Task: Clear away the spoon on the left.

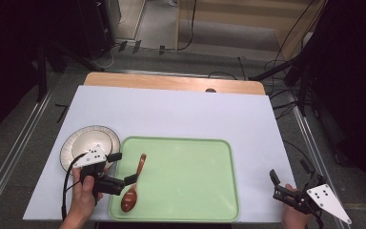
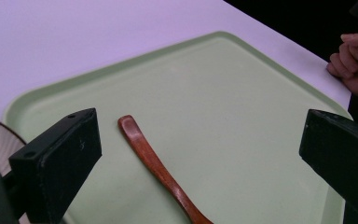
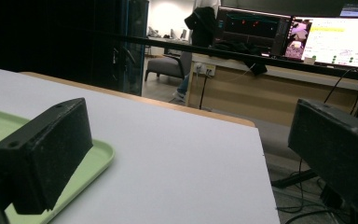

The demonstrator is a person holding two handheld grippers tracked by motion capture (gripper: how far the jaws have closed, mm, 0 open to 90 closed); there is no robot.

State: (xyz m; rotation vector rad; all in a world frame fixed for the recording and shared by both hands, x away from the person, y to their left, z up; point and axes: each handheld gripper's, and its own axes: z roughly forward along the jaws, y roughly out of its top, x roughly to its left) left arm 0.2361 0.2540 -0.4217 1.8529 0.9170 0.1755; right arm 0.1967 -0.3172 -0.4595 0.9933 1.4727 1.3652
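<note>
L gripper [image 1: 122,168] sits at the tray's left edge, jaws wide apart w/ nothing btwn them. Wooden spoon [image 1: 134,184] lies just beside it on the green tray [image 1: 190,162], bowl end nearest the person. R gripper [image 1: 293,182] hangs off the table's right edge, jaws also spread, well apart from the spoon. Stacked plate & bowl [image 1: 89,142] sit left of the tray. Farther off, bare white tabletop [image 1: 181,112]; nothing blocks the spoon.

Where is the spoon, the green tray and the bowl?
wooden spoon [image 1: 134,183], high view, middle of its handle.
green tray [image 1: 190,167], high view, bare floor of the tray.
bowl [image 1: 91,141], high view, inside of the bowl.
</note>
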